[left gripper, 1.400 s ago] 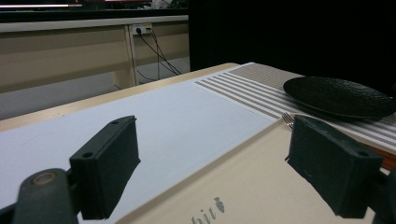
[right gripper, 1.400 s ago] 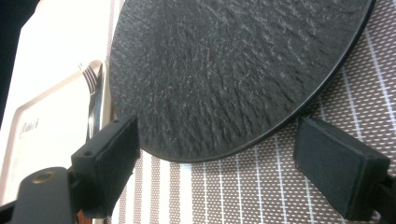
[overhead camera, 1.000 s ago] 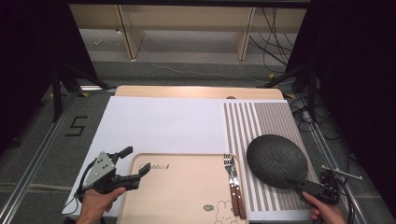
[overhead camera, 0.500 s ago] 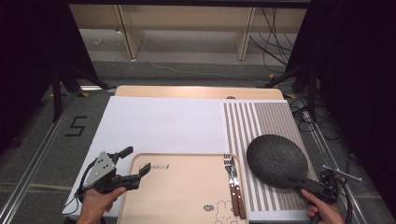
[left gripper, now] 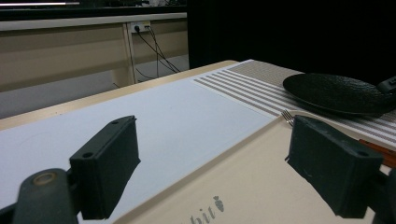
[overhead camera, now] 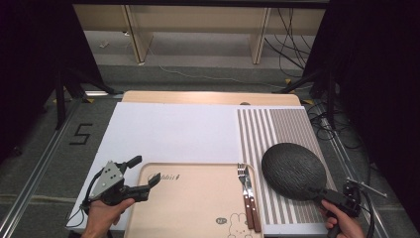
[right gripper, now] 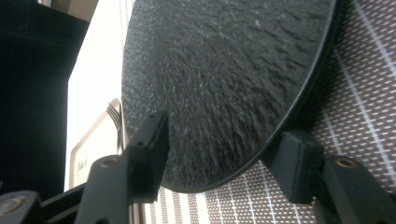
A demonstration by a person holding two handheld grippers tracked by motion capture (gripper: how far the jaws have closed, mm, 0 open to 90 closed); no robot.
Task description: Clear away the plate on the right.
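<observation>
High view: a person sits at a table and holds a black two-jaw tool in each hand.
Tray: a flat, pale tan tray with round corners [overhead camera: 198,208] lies at the near edge, partly on a big white sheet [overhead camera: 168,131].
In the tray: two forks with brown wooden handles [overhead camera: 247,196] lie side by side along its right edge. The rest of the tray is bare.
Plate: a round, rough black plate [overhead camera: 293,171] sits to the right of the tray on a mat with brown and white stripes [overhead camera: 277,134]. Nothing lies on the plate.
Writing: dark letters near the tray's far left corner [overhead camera: 171,177] are partly covered by the tool; in the left gripper view they end in "bit". A small bunny drawing [overhead camera: 237,219] is at the near edge. A black "5" [overhead camera: 80,134] is marked on the floor at the left.
Left gripper [overhead camera: 147,173]: its jaws are spread wide over the tray's left corner, with nothing between them.
Right gripper [right gripper: 219,161]: its jaws have just been closing. The near rim of the plate sits between them. One jaw is over the plate and one under it, and I cannot tell if they pinch it.
</observation>
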